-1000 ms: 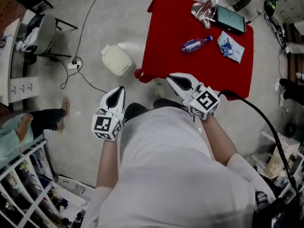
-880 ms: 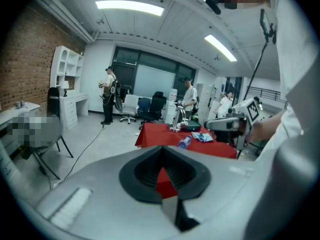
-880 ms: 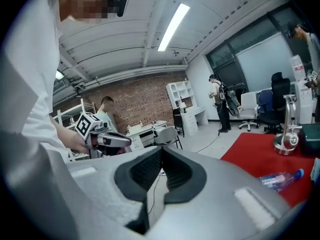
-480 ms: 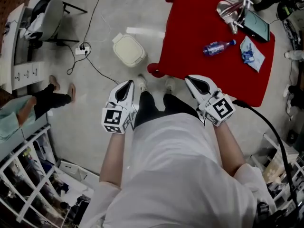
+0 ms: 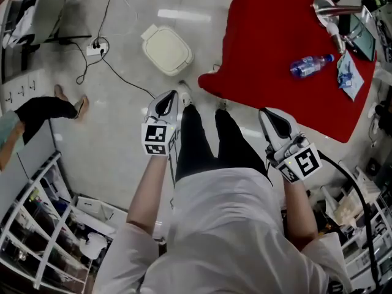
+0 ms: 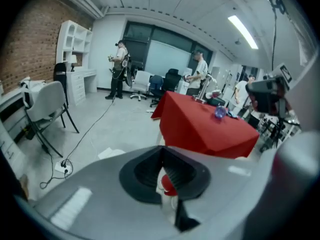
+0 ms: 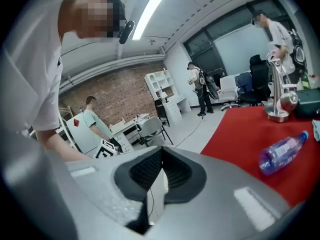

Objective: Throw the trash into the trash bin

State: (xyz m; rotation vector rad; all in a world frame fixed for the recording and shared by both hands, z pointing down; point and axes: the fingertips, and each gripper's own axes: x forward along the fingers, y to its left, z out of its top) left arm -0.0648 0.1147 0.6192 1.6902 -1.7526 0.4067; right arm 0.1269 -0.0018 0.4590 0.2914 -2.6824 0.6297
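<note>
Jaws of left tool (image 5: 169, 98) and right tool (image 5: 267, 114) meet, both empty.

— Where is the bin from where I stand?
— The trash bin (image 5: 166, 49) sits on the floor ahead of you and to your left, near the left edge of the table (image 5: 263, 35).
— And the trash?
— On the table, toward its right side. The bottle (image 5: 311, 66) lies left of the wrapper (image 5: 349, 81), with the stand (image 5: 331, 14) and the tablet (image 5: 365, 37) behind them. A power strip (image 5: 97, 46) lies on the floor left of the bin.
</note>
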